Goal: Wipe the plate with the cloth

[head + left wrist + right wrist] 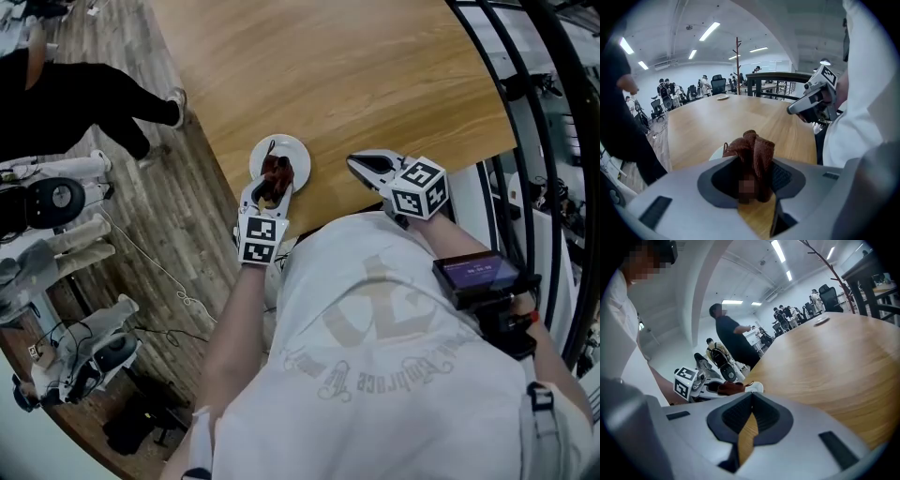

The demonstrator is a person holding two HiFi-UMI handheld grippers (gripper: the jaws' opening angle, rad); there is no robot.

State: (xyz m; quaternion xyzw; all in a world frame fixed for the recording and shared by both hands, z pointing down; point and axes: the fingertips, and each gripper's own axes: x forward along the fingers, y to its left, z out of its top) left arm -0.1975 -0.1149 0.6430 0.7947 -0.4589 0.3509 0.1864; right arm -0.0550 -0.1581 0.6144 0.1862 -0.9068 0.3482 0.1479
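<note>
The wooden table (375,84) carries a white plate (299,148) near its edge. The left gripper (267,194) is clamped on the bunched brown cloth (277,172) over the plate; the right gripper (356,162) hovers nearby, jaws together, empty

My left gripper (751,185) has its jaws clamped on a bunched brown cloth (752,147) that stands up between them. Just behind it, a pale edge of the plate (716,152) shows on the wooden table (717,122). My right gripper (794,108) hangs above the table's right side.
</note>
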